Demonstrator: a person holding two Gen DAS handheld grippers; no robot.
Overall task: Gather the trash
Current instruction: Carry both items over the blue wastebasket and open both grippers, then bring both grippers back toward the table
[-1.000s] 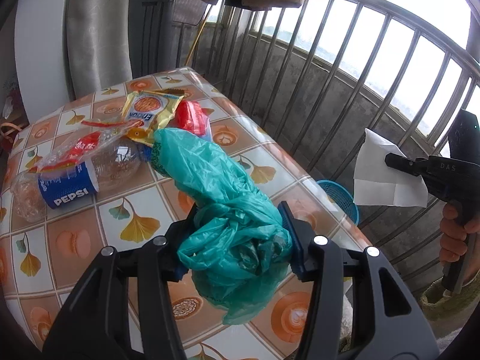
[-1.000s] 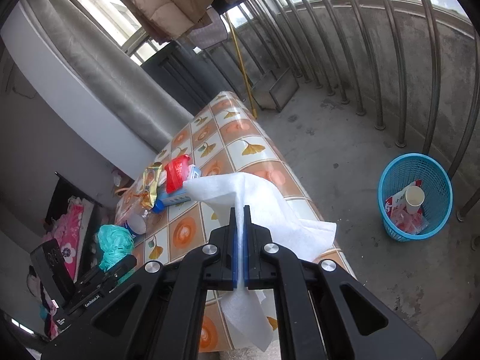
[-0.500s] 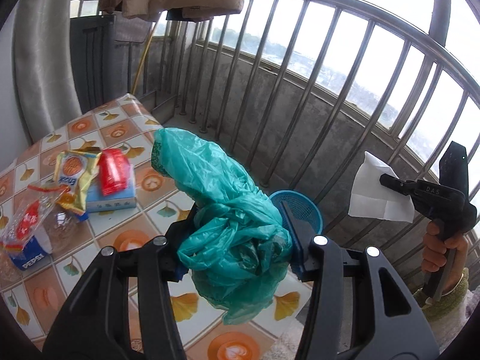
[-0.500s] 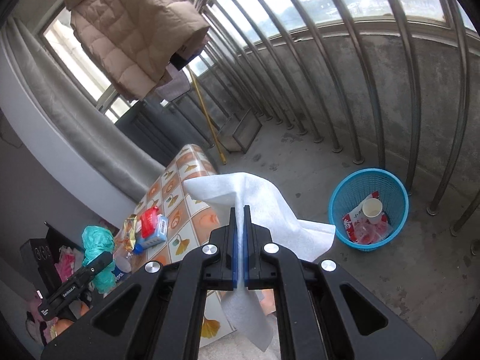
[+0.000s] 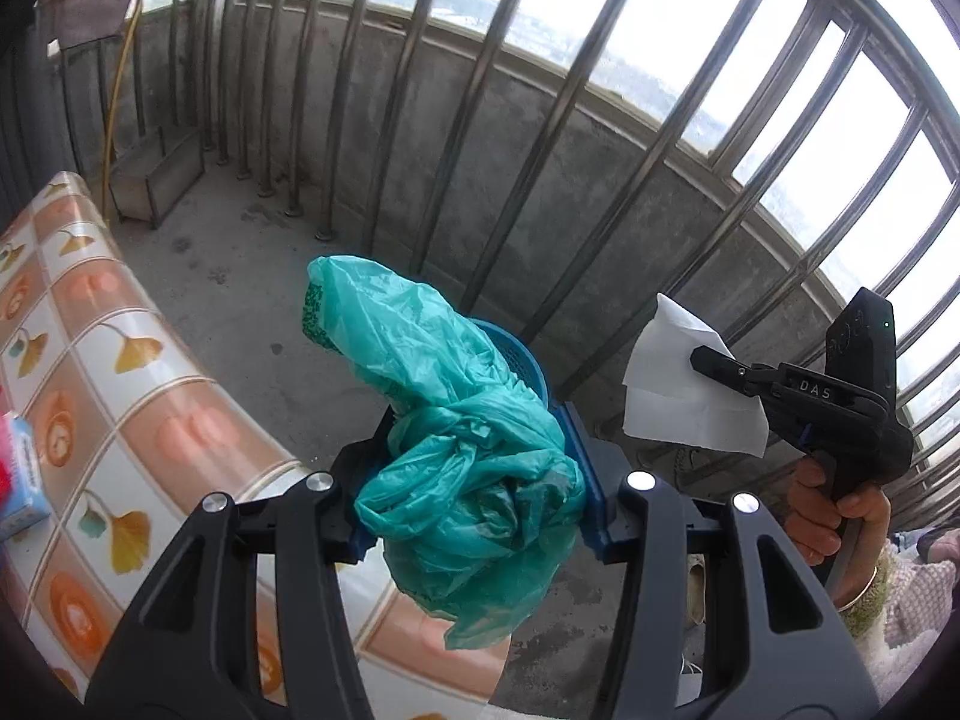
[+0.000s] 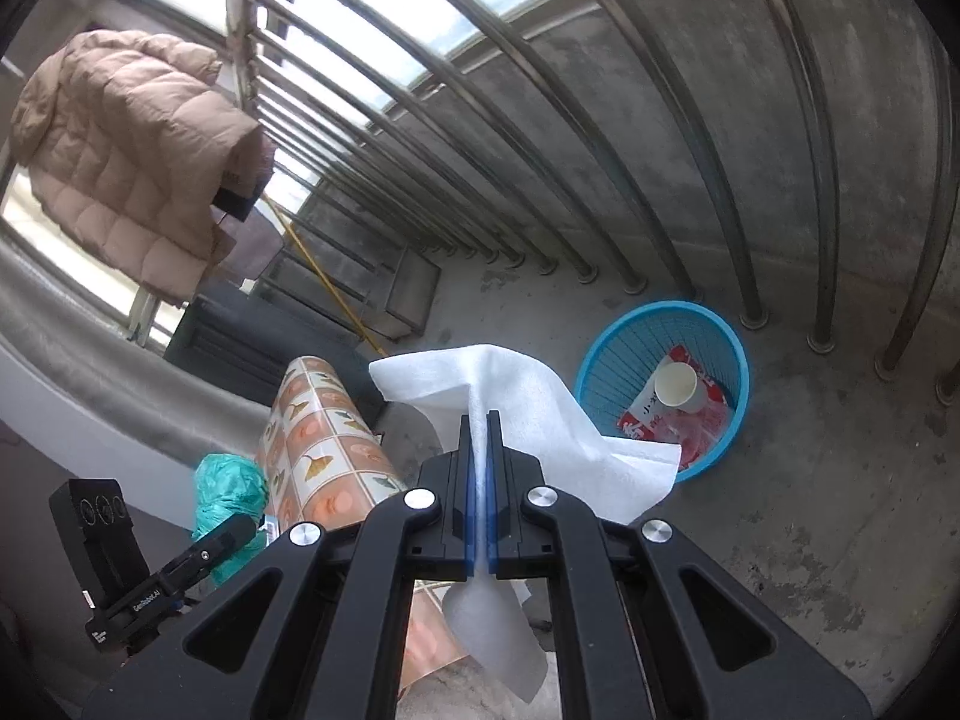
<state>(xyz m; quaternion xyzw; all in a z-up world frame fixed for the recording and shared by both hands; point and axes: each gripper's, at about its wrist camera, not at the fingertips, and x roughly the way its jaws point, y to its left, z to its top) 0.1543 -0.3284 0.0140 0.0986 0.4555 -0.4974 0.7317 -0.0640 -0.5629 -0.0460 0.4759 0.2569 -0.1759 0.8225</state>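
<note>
In the left wrist view, the left gripper (image 5: 474,480) is clamped on a crumpled green plastic bag (image 5: 456,438), its blue pads pressing the bunched middle while one end of the bag sticks up and the rest droops below the fingers. Behind the bag, only a sliver of the blue basket (image 5: 522,354) shows, standing on the grey concrete floor (image 5: 240,252) of a balcony. A low concrete wall topped by metal railing bars (image 5: 540,138) curves around the far side, with bright sky beyond. At the left edge lies the table (image 5: 120,360), covered in an orange-and-white tiled cloth with leaf prints; a small blue box (image 5: 21,480) sits on it at the frame's edge. To the right, a hand (image 5: 834,516) holds the right gripper (image 5: 714,363), pinched on a white tissue (image 5: 684,396). In the right wrist view, the right gripper (image 6: 478,438) has its jaws closed tight on the white tissue (image 6: 528,414), which fans out above and hangs below the fingers. Past it on the stained concrete floor (image 6: 840,510), close to the railing bars (image 6: 660,180), stands the blue basket (image 6: 735,354), already holding a paper cup (image 6: 678,387) and red wrappers (image 6: 678,426). The table (image 6: 324,438) sits lower left, the left gripper (image 6: 231,531) with the green plastic bag (image 6: 231,492) beside it, and a beige padded jacket (image 6: 132,162) hangs at upper left.
</note>
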